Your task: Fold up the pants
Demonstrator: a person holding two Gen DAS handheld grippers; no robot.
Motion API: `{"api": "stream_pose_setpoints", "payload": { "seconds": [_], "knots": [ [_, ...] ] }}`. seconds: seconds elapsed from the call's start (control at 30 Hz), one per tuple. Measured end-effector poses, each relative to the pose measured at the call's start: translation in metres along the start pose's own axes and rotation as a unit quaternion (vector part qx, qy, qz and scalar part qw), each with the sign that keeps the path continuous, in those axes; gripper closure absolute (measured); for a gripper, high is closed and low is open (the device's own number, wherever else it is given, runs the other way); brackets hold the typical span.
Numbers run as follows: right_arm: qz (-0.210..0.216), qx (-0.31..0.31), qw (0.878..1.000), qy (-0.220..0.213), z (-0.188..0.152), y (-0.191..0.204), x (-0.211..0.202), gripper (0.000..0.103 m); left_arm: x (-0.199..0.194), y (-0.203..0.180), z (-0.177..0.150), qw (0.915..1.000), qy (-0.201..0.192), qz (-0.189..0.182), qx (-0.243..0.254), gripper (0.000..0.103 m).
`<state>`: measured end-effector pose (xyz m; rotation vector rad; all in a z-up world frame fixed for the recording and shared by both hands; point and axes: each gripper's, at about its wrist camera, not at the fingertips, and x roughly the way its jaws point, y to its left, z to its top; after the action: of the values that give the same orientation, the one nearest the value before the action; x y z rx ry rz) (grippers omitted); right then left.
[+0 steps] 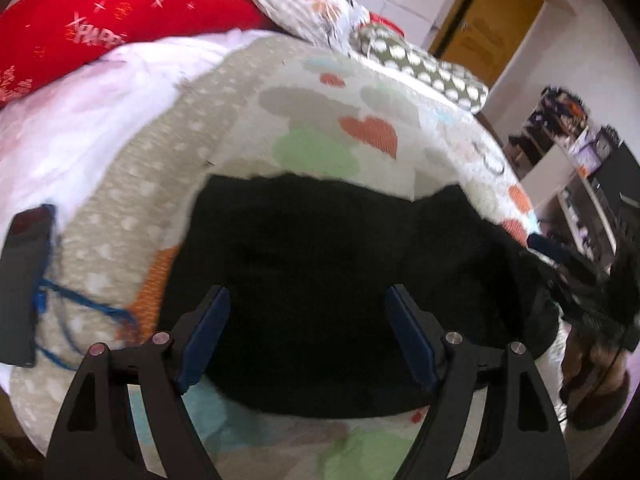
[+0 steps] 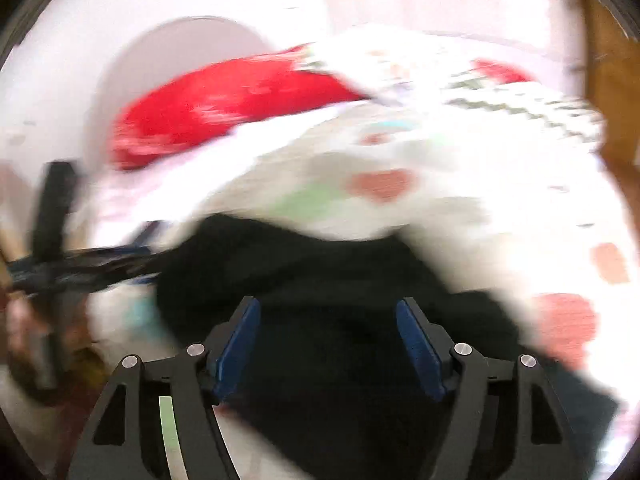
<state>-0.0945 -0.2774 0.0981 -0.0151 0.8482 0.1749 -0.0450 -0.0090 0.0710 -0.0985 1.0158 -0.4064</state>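
1. Pants (image 1: 320, 280): a black heap of cloth lying on the bed (image 1: 248, 112), over its heart-and-cloud patterned cover, close to the near edge. They look bunched into a compact block, so I judge at least 1 fold is done, though the dark cloth hides any crease lines.
2. Far left in the left wrist view, a dark phone-like slab (image 1: 24, 280) with a blue cord lies on the cover, well apart from the pants and out of the folding area.
3. The left hand-held gripper (image 1: 308, 340) hovers over the near part of the pants, its blue pads spread wide with nothing pinched between them. It points steeply down, probably so it can drop onto an edge for the next grasp.
4. Behind, a red pillow (image 1: 120, 20) and a flowered one sit at the head of the bed, leaving the middle free for the work.
5. The right hand-held gripper (image 2: 328, 344) shows in its own, heavily blurred view: the pads stand well apart over black cloth and grip nothing. Open jaws above the heap suggest the cloth is lying free to settle.
6. At the right edge of the left wrist view, the person's hand (image 1: 592, 360) carries that right tool beside the pants.
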Motion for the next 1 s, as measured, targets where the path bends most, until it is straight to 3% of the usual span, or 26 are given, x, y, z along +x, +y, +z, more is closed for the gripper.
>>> {"api": "stream_pose_setpoints", "payload": {
  "seconds": [0.07,0.1,0.13,0.17,0.23,0.4,0.47,0.5,0.53,0.6,0.67,0.77,0.83,1.0],
  "knots": [
    [-0.030,-0.002,0.999,0.037,-0.004,-0.014,0.024,0.034,0.011,-0.011,-0.004,0.9997,0.012,0.010,0.017,0.023],
    [-0.030,-0.006,0.998,0.051,-0.007,-0.018,0.033,0.055,0.016,-0.015,-0.006,0.9995,0.020,0.009,0.022,0.023],
    [-0.035,-0.006,0.997,0.071,-0.010,-0.026,0.041,0.094,0.019,-0.018,-0.007,0.9993,0.020,0.016,0.026,0.023],
    [-0.039,0.005,0.997,0.073,-0.011,-0.035,0.038,0.096,0.020,-0.020,-0.009,0.9990,0.017,0.026,0.031,0.023],
    [-0.014,0.035,0.999,0.033,-0.014,-0.058,0.006,0.097,0.021,-0.019,-0.009,0.9990,0.018,0.025,0.032,0.023],
    [-0.038,0.100,0.994,-0.029,-0.059,-0.122,-0.092,0.096,0.020,-0.013,-0.010,0.9995,0.019,0.011,0.020,0.022],
    [-0.051,0.129,0.990,-0.017,-0.087,-0.145,-0.109,0.086,0.022,-0.015,-0.011,0.9994,0.020,0.014,0.024,0.021],
    [-0.064,0.138,0.988,0.008,-0.107,-0.154,-0.113,0.076,0.023,-0.017,-0.012,0.9992,0.020,0.017,0.029,0.021],
    [-0.078,0.143,0.986,0.032,-0.120,-0.164,-0.112,0.073,0.023,-0.019,-0.013,0.9990,0.020,0.021,0.034,0.020],
    [-0.098,0.148,0.982,0.066,-0.141,-0.172,-0.112,0.071,0.025,-0.021,-0.013,0.9985,0.022,0.029,0.040,0.020],
    [-0.127,0.153,0.978,0.069,-0.149,-0.180,-0.119,0.071,0.023,-0.023,-0.012,0.9983,0.025,0.032,0.042,0.020],
    [-0.121,0.166,0.979,0.011,-0.130,-0.182,-0.134,0.066,0.015,-0.022,-0.009,0.9989,0.024,0.023,0.034,0.020],
    [-0.065,0.155,0.985,-0.028,-0.100,-0.172,-0.125,0.047,0.007,-0.020,-0.008,0.9994,0.013,0.017,0.027,0.020],
    [0.009,0.077,0.996,-0.043,-0.028,-0.120,-0.050,0.046,-0.003,-0.006,-0.007,0.9995,-0.008,0.032,0.001,0.020]
  ]
}}
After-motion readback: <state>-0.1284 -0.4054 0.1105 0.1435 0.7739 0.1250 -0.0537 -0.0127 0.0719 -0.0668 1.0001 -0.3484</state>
